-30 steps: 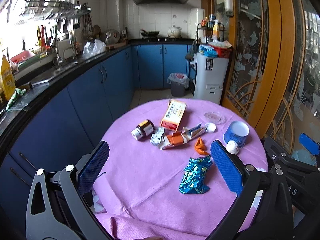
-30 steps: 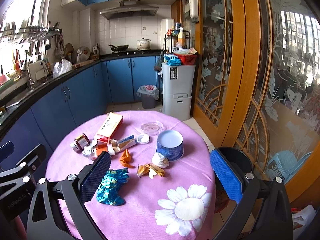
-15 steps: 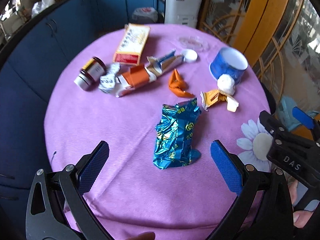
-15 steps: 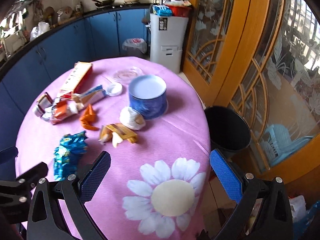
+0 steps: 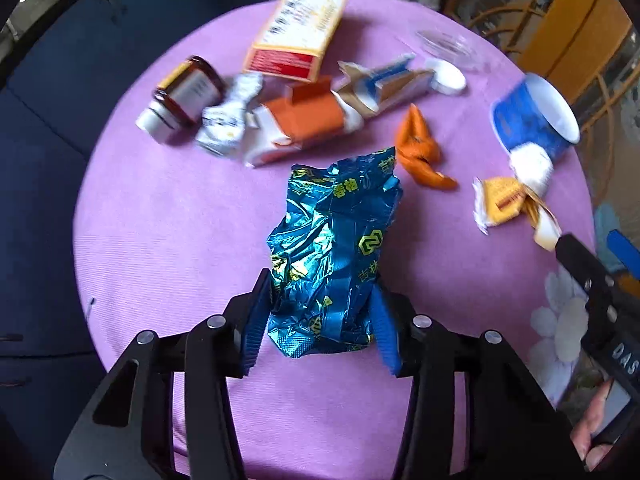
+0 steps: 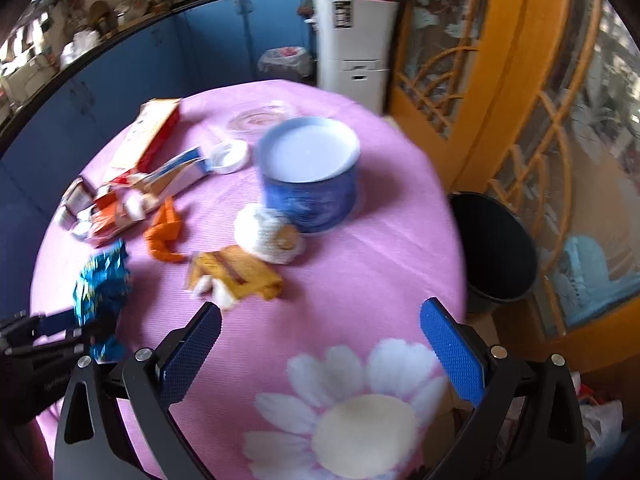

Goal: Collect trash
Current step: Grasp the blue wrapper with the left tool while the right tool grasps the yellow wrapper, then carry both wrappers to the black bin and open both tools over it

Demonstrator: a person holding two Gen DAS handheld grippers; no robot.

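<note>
A crumpled blue foil wrapper [image 5: 336, 248] lies on the purple-clothed round table [image 5: 160, 220]. My left gripper [image 5: 320, 294] points steeply down over its near end. The jaws are closing, and both blue pads touch the wrapper's sides. In the right wrist view the same wrapper [image 6: 102, 288] sits at the left with the left gripper [image 6: 60, 332] on it. My right gripper [image 6: 320, 320] hangs open over the cloth's daisy print, with nothing between its fingers. A yellow wrapper [image 6: 236, 276] lies just beyond its left finger.
Farther back lie an orange wrapper [image 5: 420, 152], a flattened carton [image 5: 320, 120], a brown jar [image 5: 184, 96], a yellow-red box [image 5: 296, 28], a white crumpled ball [image 6: 268, 236] and a blue cup [image 6: 310, 172]. A black bin [image 6: 496, 248] stands on the floor right of the table.
Both grippers came down and tilted toward the table. The left jaws went from wide open to closed in around the blue wrapper's near end. The right jaws stayed open.
</note>
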